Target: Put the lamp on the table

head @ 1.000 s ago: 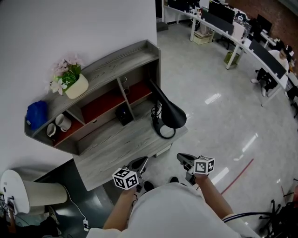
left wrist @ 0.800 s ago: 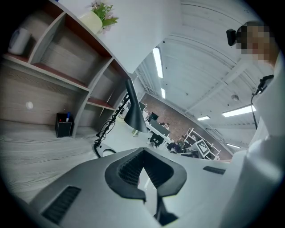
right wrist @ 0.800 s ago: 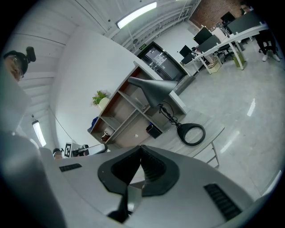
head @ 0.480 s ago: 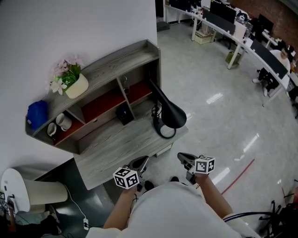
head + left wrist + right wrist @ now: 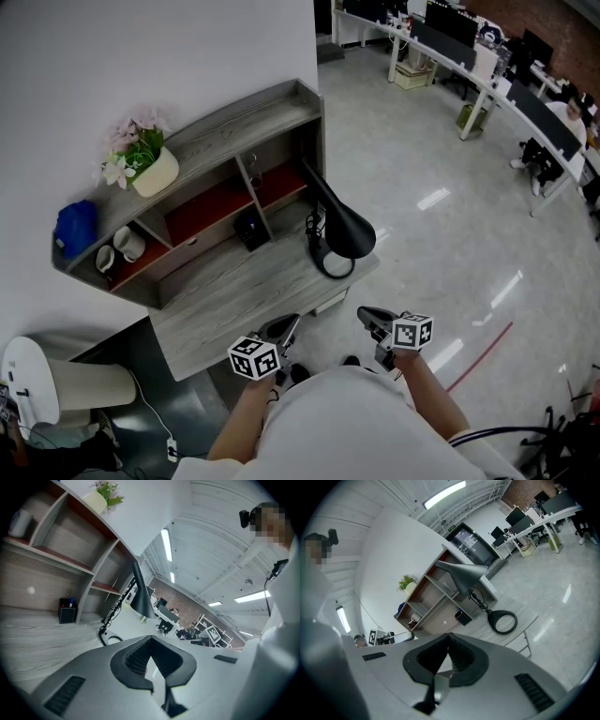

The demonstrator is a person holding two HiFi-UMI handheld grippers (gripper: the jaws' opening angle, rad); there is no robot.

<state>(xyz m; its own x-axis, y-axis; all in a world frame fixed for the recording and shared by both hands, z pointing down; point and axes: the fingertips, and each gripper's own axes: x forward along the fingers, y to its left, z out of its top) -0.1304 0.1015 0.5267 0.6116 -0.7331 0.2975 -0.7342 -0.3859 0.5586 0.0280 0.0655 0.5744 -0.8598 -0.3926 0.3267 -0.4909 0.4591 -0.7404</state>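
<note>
Lamp [image 5: 345,232]: black desk lamp, stood upright on right end of grey desk [image 5: 225,295], ring base [image 5: 333,263] flat on the top near the front corner; task judged as good as done.
Handling: judged top-heavy, with wide cone shade on a thin jointed stem; stiff, likely smooth and somewhat slippery; cord hung beside the stem, apt to snag.
Hold point: judged best low on the stem just above the ring base, or across the ring's rim; shade too wide for the jaws and prone to swing.
Left gripper [image 5: 279,329]: jaws pressed together, nothing between them.
Right gripper [image 5: 376,321]: jaws likewise closed on nothing.
Lamp against grippers: well apart; in head view at one o'clock from left gripper, at eleven o'clock from right gripper; both held off the desk's front edge, close to the body.
Neighbour: black pen holder [image 5: 249,231] at nine o'clock of lamp, under the shelf.
</note>
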